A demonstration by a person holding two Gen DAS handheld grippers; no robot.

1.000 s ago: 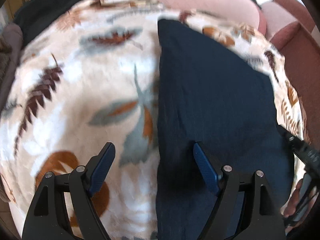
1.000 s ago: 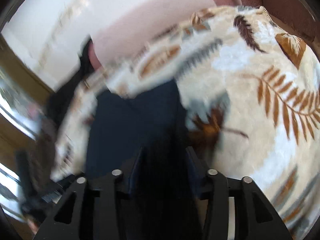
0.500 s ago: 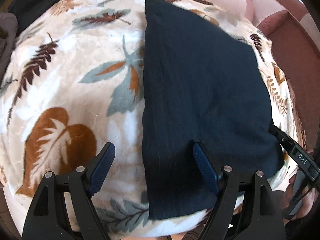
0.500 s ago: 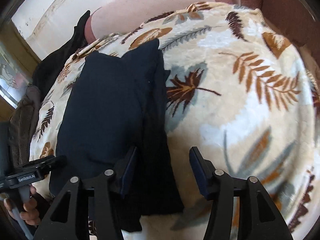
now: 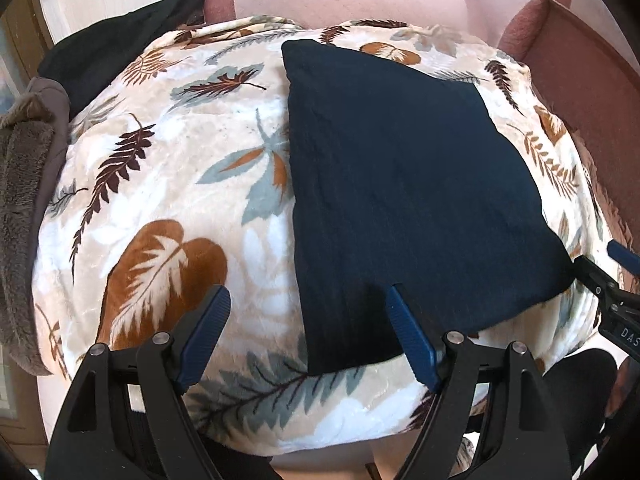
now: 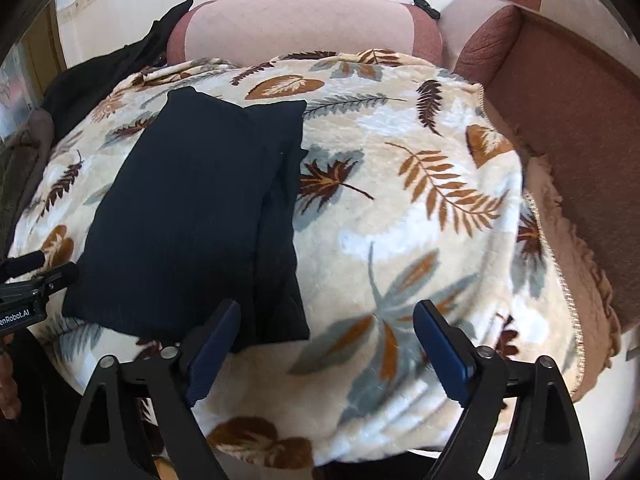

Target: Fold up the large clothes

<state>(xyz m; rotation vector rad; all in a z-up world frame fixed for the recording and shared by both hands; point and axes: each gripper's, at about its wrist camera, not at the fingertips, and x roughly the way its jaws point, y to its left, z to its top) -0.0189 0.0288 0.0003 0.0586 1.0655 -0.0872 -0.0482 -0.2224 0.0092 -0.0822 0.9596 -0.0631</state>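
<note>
Both grippers have been drawn back from the folded navy garment (image 5: 404, 200); the left gripper (image 5: 308, 332) and right gripper (image 6: 326, 340) are spread, nothing pinched, above the leaf-print blanket (image 6: 420, 216).

Dark navy pinstriped fabric garment (image 5: 400, 184) folded into flat rectangle, lying ahead of left gripper's right fingertip (image 5: 394, 294), untouched.

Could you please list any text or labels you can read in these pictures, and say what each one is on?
"DAS", cut off at the frame edge: on the right hand-held gripper, seen in the left wrist view.
"enRobot.AI", its start cut off: on the left hand-held gripper, seen in the right wrist view.
Nothing else is readable.
</note>
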